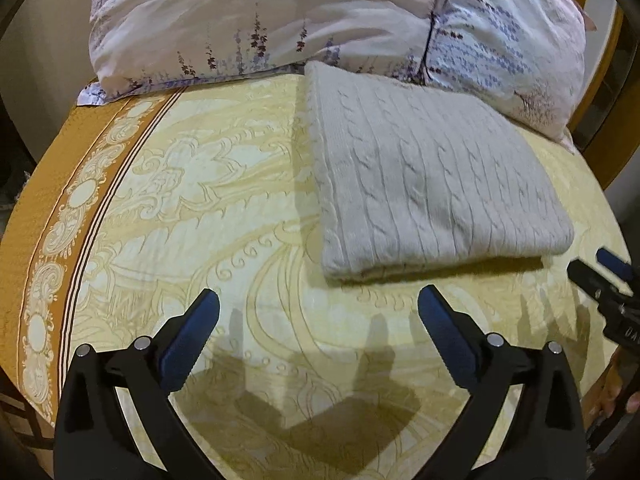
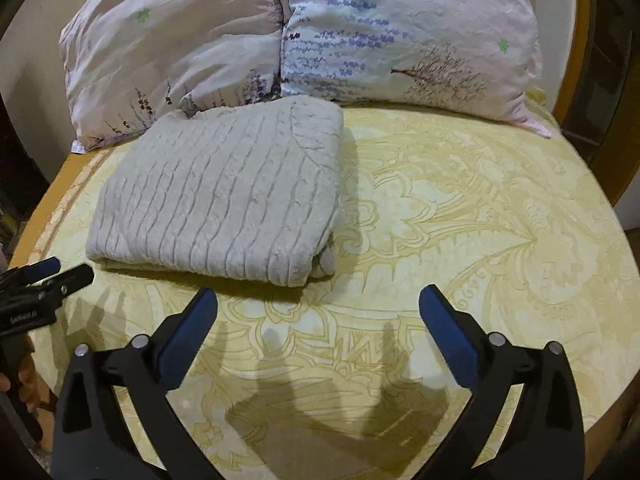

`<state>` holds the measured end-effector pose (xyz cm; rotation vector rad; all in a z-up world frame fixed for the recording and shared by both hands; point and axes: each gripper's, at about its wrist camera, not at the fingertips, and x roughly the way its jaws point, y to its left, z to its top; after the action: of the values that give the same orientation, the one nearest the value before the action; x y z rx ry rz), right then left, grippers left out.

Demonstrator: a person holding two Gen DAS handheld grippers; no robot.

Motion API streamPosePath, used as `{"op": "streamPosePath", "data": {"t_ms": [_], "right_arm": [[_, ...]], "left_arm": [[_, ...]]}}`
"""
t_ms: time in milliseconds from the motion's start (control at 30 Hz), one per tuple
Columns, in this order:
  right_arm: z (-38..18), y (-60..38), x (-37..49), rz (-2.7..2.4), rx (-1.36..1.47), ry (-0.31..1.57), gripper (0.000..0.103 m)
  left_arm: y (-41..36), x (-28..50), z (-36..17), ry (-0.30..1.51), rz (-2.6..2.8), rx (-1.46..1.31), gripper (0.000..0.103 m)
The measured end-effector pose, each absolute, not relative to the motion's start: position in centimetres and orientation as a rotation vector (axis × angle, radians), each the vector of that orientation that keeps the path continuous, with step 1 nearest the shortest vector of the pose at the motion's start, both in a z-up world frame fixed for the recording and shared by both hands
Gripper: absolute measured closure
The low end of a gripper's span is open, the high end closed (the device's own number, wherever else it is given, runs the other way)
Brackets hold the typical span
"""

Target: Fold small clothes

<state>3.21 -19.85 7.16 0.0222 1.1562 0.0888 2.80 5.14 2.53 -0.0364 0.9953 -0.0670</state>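
Fingers (image 1: 192, 340) apart, clear of sweater (image 1: 432, 176).

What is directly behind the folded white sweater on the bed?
Floral pillows lie right behind the folded sweater, on the yellow patterned bedspread. The sweater's far edge hides where they meet.

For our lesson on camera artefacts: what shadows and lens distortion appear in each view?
Left wrist view: the left hand-held gripper casts several overlapping shadows on the bedsheet, whose edge bows. Right wrist view: the folded sweater shadows its near side; dark vignette corners.
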Motion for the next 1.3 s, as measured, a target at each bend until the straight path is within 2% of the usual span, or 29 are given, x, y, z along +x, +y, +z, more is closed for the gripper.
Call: {"op": "streamPosePath", "data": {"t_ms": [300, 767, 1300], "right_arm": [[5.3, -19.7, 3.5, 0.049, 0.062, 1.254, 0.002], [3.9, -18.5, 3.3, 0.057, 0.006, 1.278, 0.002], [3.2, -17.9, 3.6, 0.043, -0.015, 1.316, 0.002]], "left_arm": [[4.2, 2.5, 1.8, 1.029, -0.049, 0.01, 0.001], [4.8, 3.3, 0.1, 1.1, 0.01, 0.028, 0.001], [4.9, 3.3, 0.1, 1.092, 0.009, 0.021, 0.001]]}}
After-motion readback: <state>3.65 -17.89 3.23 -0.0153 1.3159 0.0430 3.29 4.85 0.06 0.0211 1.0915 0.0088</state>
